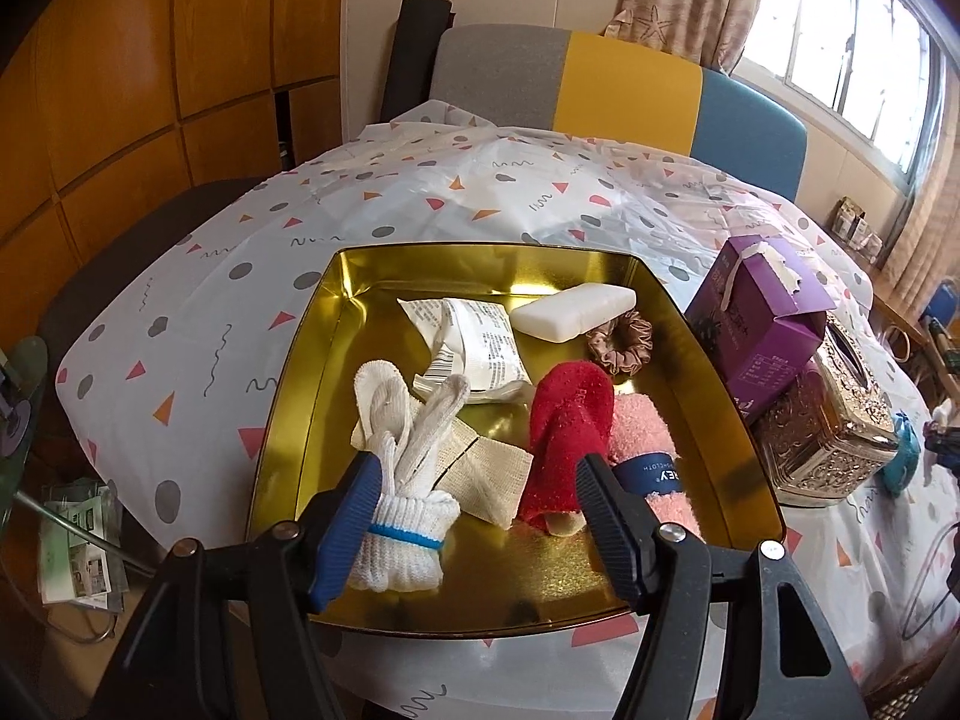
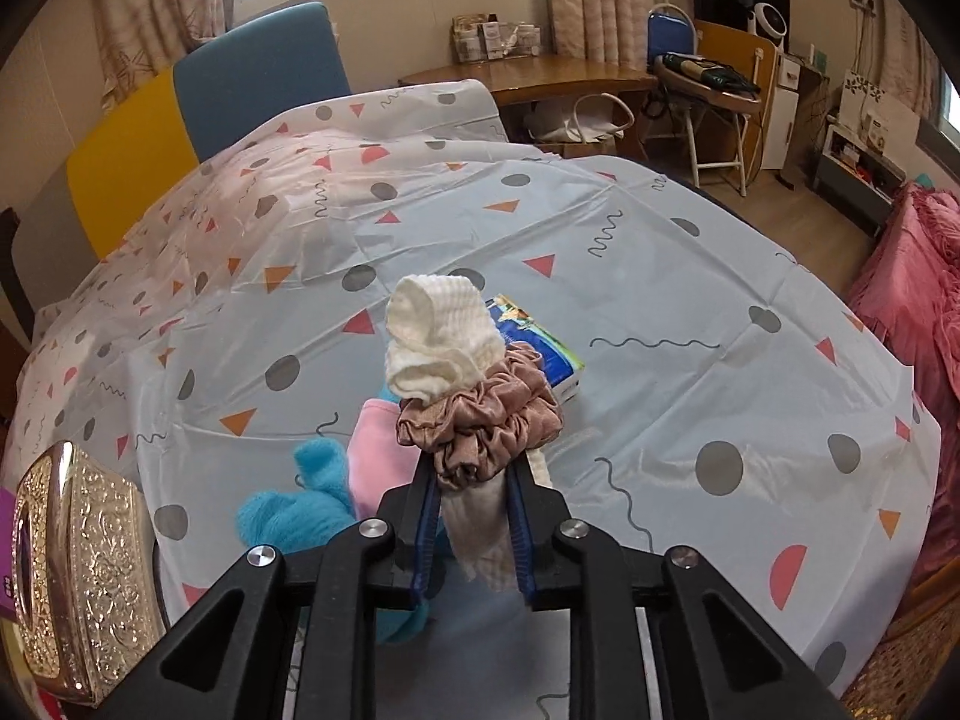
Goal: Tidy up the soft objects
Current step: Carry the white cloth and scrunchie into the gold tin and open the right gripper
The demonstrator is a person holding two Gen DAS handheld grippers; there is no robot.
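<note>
While my left jaws (image 1: 477, 483) hang apart over the gold tin (image 1: 303, 396), nothing is pressed between them; the blue pad sits just beside a white glove bundle (image 1: 399, 492), and the other finger stands in front of a red sock (image 1: 567, 426). I cannot tell whether either pad actually touches cloth.

Inside the tin lie the glove bundle with its blue band, a beige gauze piece (image 1: 489, 471), the red sock, a pink sock (image 1: 645, 444) with a dark label, a printed white packet (image 1: 477, 345), a white bar (image 1: 573, 309) and a brown scrunchie (image 1: 618, 339) at the far right. The tin sits on the table (image 1: 420, 192), under a patterned cloth. To its right stand a purple box (image 1: 759, 324) and an ornate gold tissue box (image 1: 831, 420).

My right jaws (image 2: 474, 516) are closed tight on a cream cloth (image 2: 441, 330), lifted above the table. The cloth rises out from between the pads and folds over at the top, and a second brown scrunchie (image 2: 480, 423) is bunched around it just beyond the fingertips. Below on the table lie a blue fuzzy sock (image 2: 300, 495), a pale pink piece (image 2: 372, 456) and a small blue packet (image 2: 540, 339), near each other.
</note>
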